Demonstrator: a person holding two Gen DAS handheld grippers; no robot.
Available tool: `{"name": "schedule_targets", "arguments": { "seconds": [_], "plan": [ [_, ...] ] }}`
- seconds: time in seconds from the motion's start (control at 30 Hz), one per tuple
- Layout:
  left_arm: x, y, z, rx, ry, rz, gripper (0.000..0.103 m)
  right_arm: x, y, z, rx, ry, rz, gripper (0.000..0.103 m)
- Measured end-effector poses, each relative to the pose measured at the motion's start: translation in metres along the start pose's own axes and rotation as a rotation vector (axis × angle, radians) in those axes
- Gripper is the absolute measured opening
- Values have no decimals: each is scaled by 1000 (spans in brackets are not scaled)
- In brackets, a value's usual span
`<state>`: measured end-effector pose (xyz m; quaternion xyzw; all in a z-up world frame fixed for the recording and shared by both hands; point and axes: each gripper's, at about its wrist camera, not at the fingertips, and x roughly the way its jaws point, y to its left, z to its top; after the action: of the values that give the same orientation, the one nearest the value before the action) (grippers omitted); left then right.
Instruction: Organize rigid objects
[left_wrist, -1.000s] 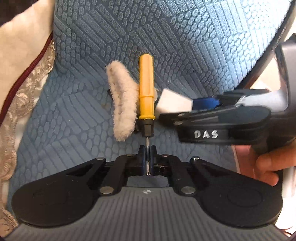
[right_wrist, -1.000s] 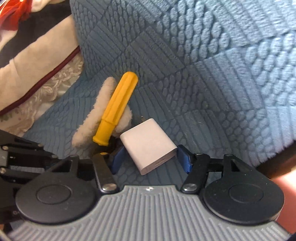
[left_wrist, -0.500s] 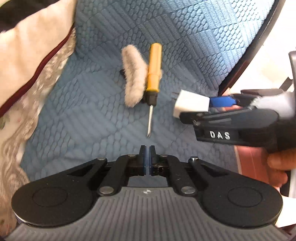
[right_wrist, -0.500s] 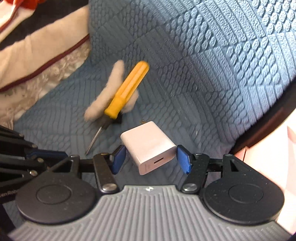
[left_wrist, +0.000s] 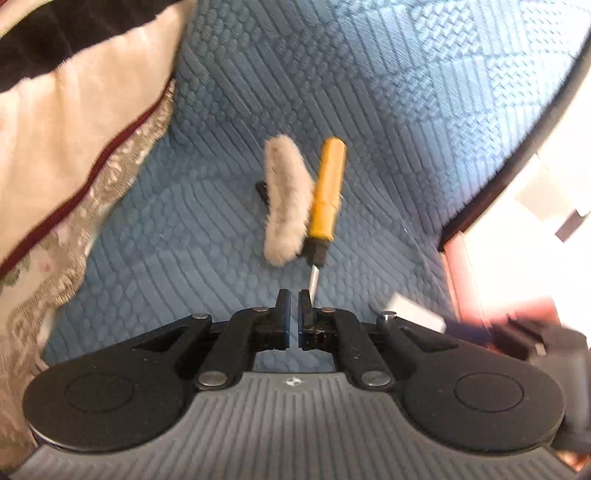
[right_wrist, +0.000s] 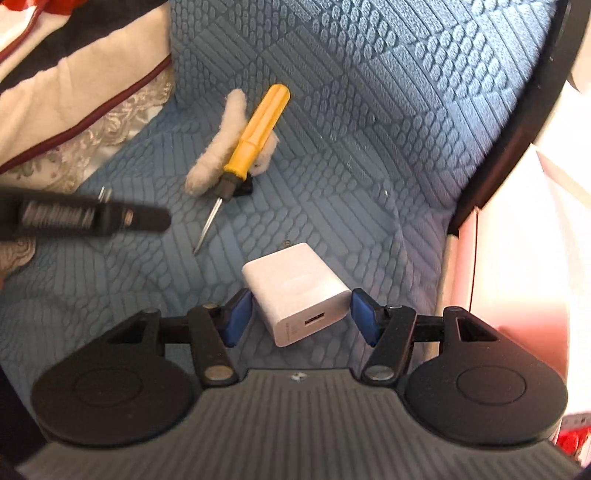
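A yellow-handled screwdriver (left_wrist: 327, 192) lies on the blue quilted seat cushion (left_wrist: 369, 92), leaning against a furry white hair clip (left_wrist: 286, 199). My left gripper (left_wrist: 293, 302) is shut and empty, just short of the screwdriver's metal tip. In the right wrist view the screwdriver (right_wrist: 251, 144) and the clip (right_wrist: 221, 147) lie farther back. My right gripper (right_wrist: 301, 314) is shut on a white USB charger block (right_wrist: 295, 291), held above the cushion. The left gripper (right_wrist: 85, 218) shows blurred at the left of that view.
A cream cushion with maroon piping and lace trim (left_wrist: 74, 122) lies at the left. The seat's dark edge (left_wrist: 517, 155) runs along the right, with bright floor beyond. The charger (left_wrist: 413, 314) shows blurred at the lower right of the left wrist view.
One second ago my left gripper held the screwdriver's shaft; it let go and pulled back. My right gripper has drawn back and to the right with the charger.
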<state>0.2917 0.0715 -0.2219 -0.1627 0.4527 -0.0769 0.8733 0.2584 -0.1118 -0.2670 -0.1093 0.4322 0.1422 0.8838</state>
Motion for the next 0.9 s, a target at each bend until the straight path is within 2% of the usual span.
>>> {"name": "schedule_targets", "arguments": {
  "seconds": [0.07, 0.23, 0.33, 0.47, 0.6, 0.7, 0.77, 0.9],
  "plan": [
    [1, 3, 5, -7, -5, 4, 4, -3, 1, -5, 4, 2, 1, 60],
    [7, 7, 11, -18, 5, 22, 5, -4, 9, -8, -97, 4, -4, 63],
    [11, 4, 15, -12, -3, 23, 5, 0, 7, -7, -103, 2, -2, 61],
    [19, 3, 20, -33, -14, -1, 5, 3, 3, 2, -67, -1, 28, 62],
    [26, 4, 22, -62, -7, 5, 5, 3, 11, 8, -129, -5, 57, 64],
    [27, 2, 23, -48, -14, 21, 12, 8, 15, 11, -157, 2, 45, 63],
    [27, 0, 23, -37, -24, 35, 22, 12, 14, 12, -148, 9, 43, 61],
    [27, -4, 24, -2, -38, 54, 29, 17, 12, 13, -136, 14, 47, 61]
  ]
}}
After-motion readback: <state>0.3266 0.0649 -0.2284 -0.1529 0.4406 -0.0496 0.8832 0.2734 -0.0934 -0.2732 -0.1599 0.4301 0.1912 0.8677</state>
